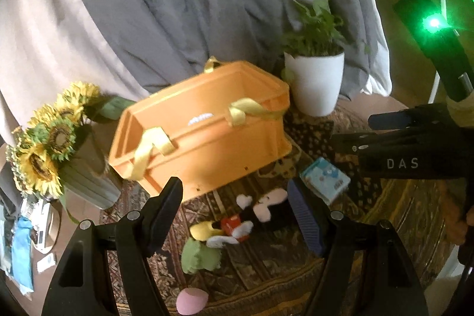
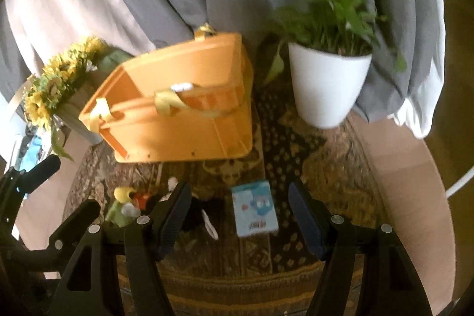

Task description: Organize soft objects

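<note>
Rug (image 1: pixel 266 271) with a dark, ornate pattern carries everything here. 2 grippers hover above it, both released and grasping nothing: the left gripper (image 1: pixel 237 215) has its jaws standing apart over a mouse plush toy (image 1: pixel 254 215), and the right gripper (image 2: pixel 240 215) has its jaws apart on either side of a light blue tissue pack (image 2: pixel 256 209).

The plush toy lies on the rug just in front of an orange plastic crate (image 1: pixel 204 126) with yellow ribbon handles (image 1: pixel 251 108). A green soft toy (image 1: pixel 200 256) sits just beside the plush, and a pink soft object (image 1: pixel 191 299) lies nearer the camera. The tissue pack rests to the right of the plush.

Sunflowers (image 1: pixel 50 144) in a ribbed grey pot stand left of the crate; a leafy plant in a white pot (image 1: pixel 317 82) stands to its right. Grey curtains (image 1: pixel 192 5) hang behind.
</note>
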`<action>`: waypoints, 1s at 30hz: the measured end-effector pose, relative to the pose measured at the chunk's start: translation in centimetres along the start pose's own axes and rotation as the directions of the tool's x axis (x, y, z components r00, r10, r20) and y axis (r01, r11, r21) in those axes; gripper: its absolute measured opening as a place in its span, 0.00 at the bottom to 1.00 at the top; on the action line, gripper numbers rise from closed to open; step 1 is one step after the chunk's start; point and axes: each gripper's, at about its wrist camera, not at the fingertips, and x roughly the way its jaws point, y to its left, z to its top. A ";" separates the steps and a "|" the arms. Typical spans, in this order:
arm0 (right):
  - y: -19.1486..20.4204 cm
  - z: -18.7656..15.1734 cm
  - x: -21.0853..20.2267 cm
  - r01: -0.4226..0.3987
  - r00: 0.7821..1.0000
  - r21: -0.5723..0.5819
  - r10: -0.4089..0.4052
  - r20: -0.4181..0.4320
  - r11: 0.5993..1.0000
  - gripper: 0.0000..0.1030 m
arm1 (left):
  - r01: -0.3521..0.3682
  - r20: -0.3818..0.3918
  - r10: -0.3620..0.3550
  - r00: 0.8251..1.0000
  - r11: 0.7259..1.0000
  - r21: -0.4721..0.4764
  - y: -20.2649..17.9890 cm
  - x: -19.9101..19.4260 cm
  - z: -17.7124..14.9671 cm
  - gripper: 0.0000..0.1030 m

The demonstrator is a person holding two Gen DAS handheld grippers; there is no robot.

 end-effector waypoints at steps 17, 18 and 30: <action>-0.7 -3.1 4.1 0.020 0.990 -0.023 -0.023 -0.137 1.000 0.67 | 0.040 -0.106 -0.026 0.994 0.991 0.131 -2.6 3.8 -3.2 0.71; -0.8 -3.1 4.3 0.022 0.990 -0.023 -0.025 -0.141 0.999 0.67 | 0.040 -0.109 -0.025 0.994 0.990 0.137 -2.7 4.0 -3.3 0.71; -1.2 -3.9 7.2 0.039 0.979 -0.043 -0.047 -0.199 0.998 0.67 | 0.055 -0.141 -0.024 0.990 0.975 0.217 -3.5 7.2 -4.3 0.71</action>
